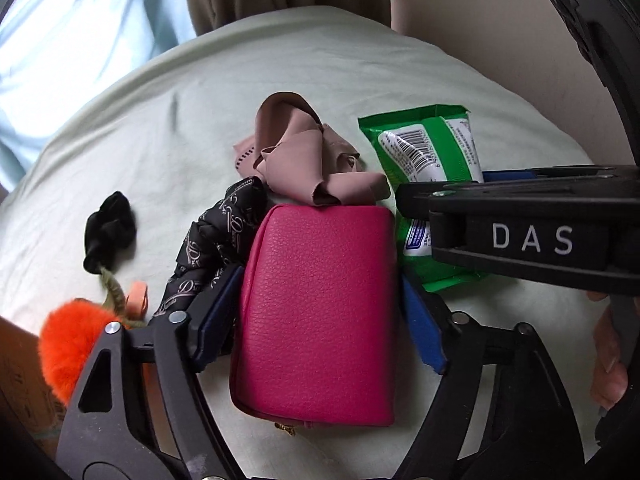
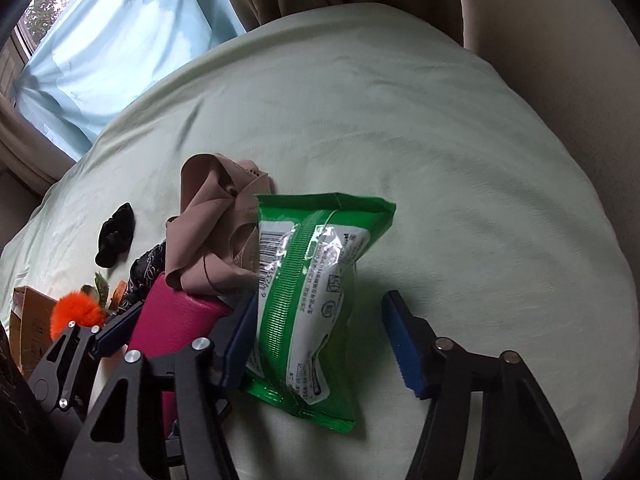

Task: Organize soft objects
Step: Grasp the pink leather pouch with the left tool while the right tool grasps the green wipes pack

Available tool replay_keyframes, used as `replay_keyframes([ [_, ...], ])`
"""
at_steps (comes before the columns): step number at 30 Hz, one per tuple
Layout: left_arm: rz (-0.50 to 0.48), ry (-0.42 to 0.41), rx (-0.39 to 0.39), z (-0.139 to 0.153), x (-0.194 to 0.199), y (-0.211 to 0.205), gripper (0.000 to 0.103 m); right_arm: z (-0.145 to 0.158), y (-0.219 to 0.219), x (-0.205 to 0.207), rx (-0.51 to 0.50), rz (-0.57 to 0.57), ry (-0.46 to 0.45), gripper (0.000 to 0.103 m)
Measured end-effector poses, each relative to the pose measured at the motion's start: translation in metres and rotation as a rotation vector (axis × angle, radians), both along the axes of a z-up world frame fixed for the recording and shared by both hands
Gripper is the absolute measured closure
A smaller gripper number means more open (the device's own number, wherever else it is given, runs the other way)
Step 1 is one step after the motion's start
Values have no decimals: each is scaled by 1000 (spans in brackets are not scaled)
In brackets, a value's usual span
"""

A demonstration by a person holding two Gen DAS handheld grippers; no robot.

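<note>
Bed (image 1: 320,80), pale green sheet, is carrying everything; blue curtain (image 1: 80,40) is hanging at 10 o'clock in the left wrist view.

Pink pouch (image 1: 320,300) is lying flat at centre of the left wrist view, long side running toward 12 o'clock. Left gripper (image 1: 320,300) is straddling it: one blue pad is sitting against the pouch's 9 o'clock edge, the other just off its 3 o'clock edge, a thin gap showing. Jaws apart, not yet clamped.

Green wipes pack (image 2: 304,304) is lying at 3 o'clock of the pouch, barcode side up. Right gripper (image 2: 320,340) is bracketing it: the 9 o'clock pad is touching the pack's edge, the 3 o'clock pad is standing clear on bare sheet. Jaws apart, nothing clamped.

Dusty-pink cloth (image 1: 316,160) is bunching at 12 o'clock of the pouch, its end draping onto the pouch's top edge. Dark printed fabric (image 1: 216,240) is lying at 10 o'clock of the pouch, partly under the left pad.

Orange pompom (image 1: 72,348) is sitting at 8 o'clock, beside a cardboard box (image 2: 28,320). Black scrunchie (image 1: 108,228) is lying apart at 9 o'clock.
</note>
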State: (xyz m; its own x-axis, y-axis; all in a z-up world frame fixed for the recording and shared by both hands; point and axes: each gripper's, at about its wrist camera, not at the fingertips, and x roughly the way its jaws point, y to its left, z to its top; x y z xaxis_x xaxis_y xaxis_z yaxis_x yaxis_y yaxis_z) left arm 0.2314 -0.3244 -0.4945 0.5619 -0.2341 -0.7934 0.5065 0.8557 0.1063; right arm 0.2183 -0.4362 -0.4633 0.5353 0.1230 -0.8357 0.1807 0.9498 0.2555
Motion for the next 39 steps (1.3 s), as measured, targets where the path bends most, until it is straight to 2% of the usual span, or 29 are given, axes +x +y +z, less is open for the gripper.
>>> replay_keyframes([
  [5,-9,-15,28,-1,-1,-3,40,-1,0,4,26,11,-4,62],
  [14,9,-6,29,5,-2,-2,51,-1,2,4,30,-7,-6,70],
  [28,27,39,10,23,-10,8,55,18,-4,-5,46,-32,-25,72],
  [39,40,7,-26,66,-23,16,55,55,-3,-20,46,-41,-65,72],
])
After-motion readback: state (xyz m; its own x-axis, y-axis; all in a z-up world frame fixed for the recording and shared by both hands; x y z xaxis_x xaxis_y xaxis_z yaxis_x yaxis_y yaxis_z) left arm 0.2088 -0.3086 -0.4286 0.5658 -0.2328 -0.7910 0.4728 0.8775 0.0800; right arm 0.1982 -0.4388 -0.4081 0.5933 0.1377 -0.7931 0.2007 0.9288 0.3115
